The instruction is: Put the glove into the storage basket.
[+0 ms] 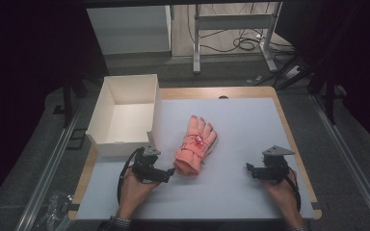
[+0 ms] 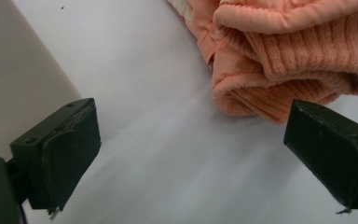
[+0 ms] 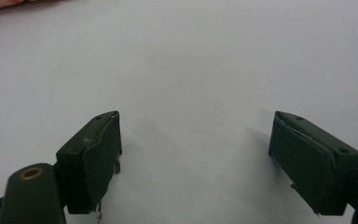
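Both tools are being held spread, nothing pinched: left tool (image 1: 169,174) just short of the glove (image 1: 195,144) cuff, right tool (image 1: 248,167) well apart. Only loose knit could be snagged, dragging the glove across the counter (image 1: 250,130).

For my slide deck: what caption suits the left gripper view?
Open left claw approaches the ribbed cuff of a pink glove.

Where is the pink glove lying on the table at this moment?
In the high view the pink glove lies near the middle of the table, just right of the white box, with its cuff beside the left gripper.
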`<state>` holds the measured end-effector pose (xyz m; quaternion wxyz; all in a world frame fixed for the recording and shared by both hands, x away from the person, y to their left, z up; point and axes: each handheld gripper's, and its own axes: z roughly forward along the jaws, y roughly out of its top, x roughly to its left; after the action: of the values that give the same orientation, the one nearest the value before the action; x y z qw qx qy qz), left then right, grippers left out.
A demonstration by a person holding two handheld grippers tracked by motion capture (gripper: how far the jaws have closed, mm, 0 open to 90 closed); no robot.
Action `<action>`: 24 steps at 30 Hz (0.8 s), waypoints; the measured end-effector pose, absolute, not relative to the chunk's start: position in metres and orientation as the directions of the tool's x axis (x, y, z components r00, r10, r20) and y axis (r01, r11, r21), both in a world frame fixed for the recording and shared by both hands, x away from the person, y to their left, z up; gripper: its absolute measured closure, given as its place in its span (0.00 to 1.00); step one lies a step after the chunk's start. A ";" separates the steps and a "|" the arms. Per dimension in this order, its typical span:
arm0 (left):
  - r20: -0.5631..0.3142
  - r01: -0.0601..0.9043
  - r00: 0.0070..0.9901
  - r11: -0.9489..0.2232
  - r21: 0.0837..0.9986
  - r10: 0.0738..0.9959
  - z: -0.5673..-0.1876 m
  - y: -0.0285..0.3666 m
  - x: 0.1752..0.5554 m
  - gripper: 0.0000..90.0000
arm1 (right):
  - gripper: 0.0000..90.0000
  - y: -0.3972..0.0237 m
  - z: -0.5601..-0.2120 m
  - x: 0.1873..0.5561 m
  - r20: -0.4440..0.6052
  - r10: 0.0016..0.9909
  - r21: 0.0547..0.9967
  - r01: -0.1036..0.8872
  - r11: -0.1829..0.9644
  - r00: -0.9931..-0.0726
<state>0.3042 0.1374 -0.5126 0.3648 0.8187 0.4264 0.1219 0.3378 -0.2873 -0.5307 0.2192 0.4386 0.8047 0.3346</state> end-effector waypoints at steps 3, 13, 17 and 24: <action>-0.103 0.614 0.606 -0.381 0.691 0.789 -0.510 0.137 0.306 0.05 | 0.19 -0.287 -0.531 0.338 -0.059 0.853 0.731 0.559 0.391 -0.519; -0.148 0.621 0.613 -0.358 0.697 0.776 -0.490 0.134 0.311 0.04 | 0.19 -0.288 -0.531 0.338 -0.060 0.852 0.731 0.559 0.392 -0.520; -0.157 0.622 0.619 -0.358 0.696 0.770 -0.479 0.127 0.314 0.03 | 0.19 -0.288 -0.531 0.338 -0.059 0.852 0.731 0.559 0.392 -0.520; -0.147 0.621 0.627 -0.376 0.688 0.765 -0.463 0.109 0.324 0.00 | 0.19 -0.288 -0.531 0.338 -0.058 0.852 0.731 0.559 0.391 -0.520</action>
<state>0.3236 0.1093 -0.4629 0.3673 0.8237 0.4207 0.0981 0.3379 -0.2875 -0.5308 0.2186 0.4385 0.8047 0.3353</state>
